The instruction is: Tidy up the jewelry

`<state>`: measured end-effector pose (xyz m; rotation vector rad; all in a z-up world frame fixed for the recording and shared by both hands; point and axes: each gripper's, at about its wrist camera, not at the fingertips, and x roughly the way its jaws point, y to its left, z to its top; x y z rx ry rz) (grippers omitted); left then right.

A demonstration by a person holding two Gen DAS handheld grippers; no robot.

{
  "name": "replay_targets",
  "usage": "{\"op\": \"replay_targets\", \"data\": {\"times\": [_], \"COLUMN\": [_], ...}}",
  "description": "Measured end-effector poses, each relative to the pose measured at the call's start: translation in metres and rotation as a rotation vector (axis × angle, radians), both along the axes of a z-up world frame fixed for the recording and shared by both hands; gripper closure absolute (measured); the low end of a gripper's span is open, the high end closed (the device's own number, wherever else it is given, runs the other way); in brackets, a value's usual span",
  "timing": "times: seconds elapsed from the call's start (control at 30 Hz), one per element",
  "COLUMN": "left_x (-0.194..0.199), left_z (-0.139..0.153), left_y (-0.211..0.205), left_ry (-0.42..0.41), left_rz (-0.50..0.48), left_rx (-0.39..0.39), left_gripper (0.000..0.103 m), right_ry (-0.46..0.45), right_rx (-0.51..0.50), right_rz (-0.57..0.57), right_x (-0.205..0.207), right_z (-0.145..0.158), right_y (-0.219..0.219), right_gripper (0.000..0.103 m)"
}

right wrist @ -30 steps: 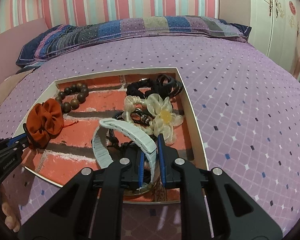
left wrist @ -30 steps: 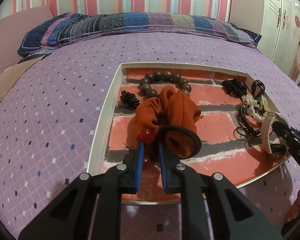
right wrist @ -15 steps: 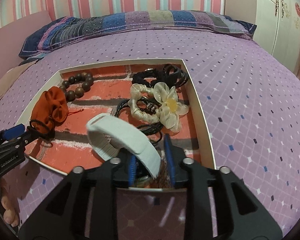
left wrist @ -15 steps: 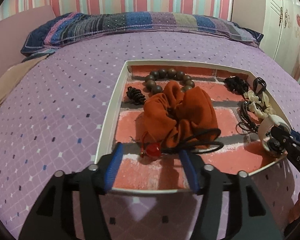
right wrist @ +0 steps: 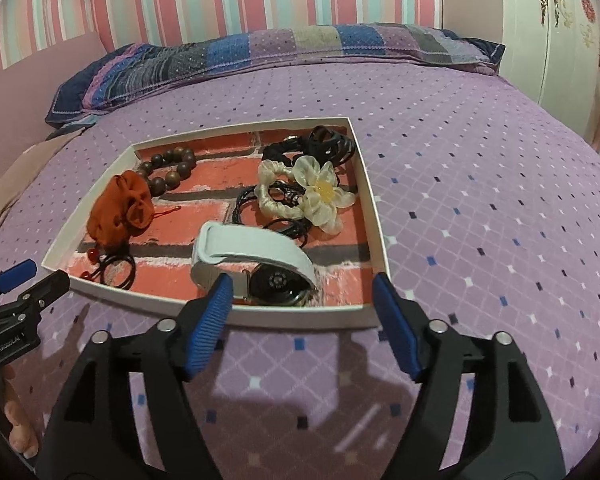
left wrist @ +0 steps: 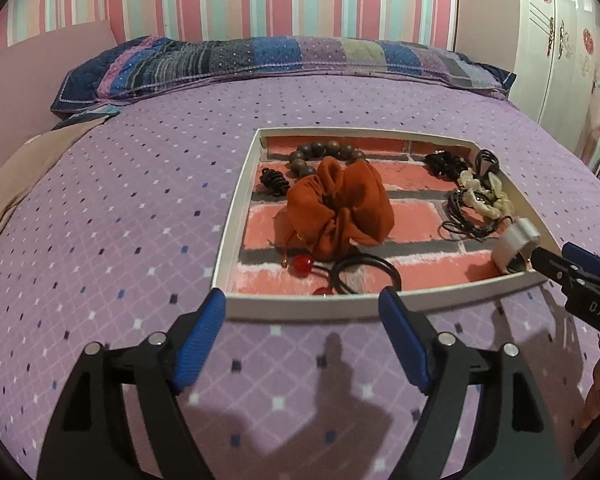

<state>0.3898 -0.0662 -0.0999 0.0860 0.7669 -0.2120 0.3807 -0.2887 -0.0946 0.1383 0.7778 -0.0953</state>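
Rust crinkled scrunchie (left wrist: 340, 210) and white-strapped watch (right wrist: 256, 262) lie free; both grippers' ribbed jaws are opening, empty.

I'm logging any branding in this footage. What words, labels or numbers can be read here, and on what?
"DAS": white letters on the black body of the right gripper, cut off at the frame edge, seen from the left wrist.
White lettering on the left gripper, right wrist view: too blurred to read.
Watch face in the tray: markings too small to read.
Nothing else carries text.
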Motion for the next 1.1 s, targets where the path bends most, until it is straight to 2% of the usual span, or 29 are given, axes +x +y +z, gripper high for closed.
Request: {"op": "replay_targets", "data": {"times": [0.1,0.27,0.43,0.63,1.1], "left_x": [-0.012,-0.038,-0.071,-0.115,-0.193], "left_z": [0.006,0.018,0.031,0.051,0.079], "left_y": [0.006,0.019,0.03,0.048,0.054], "left_ry": [-0.002,-0.026,-0.054,-0.092,-0.137], "left_rz": [0.006,0.038,0.05,0.05,0.089], "left_rx": [-0.019,-0.033,-0.025,-0.047,-0.015], "left_gripper": [0.024,0.011,0.007,0.004,0.004], "right_ry": [-0.016,-0.049,-0.082,-0.105,-0.134], "right_rx": [0.008,-0.001,-0.024,-0.036,-0.083], "right_rz": [-0.002,-0.015,-0.01,-0.027,-0.059], "right_x": [-0.014,-0.038,-0.067,-0.106,-0.206], "right_z": [0.007,0.021,0.038,0.058,0.098], "right_y": [-0.002,0.0,0.012,0.024,0.049], "right_gripper": [0.026,0.013,0.004,0.004,0.004]}}
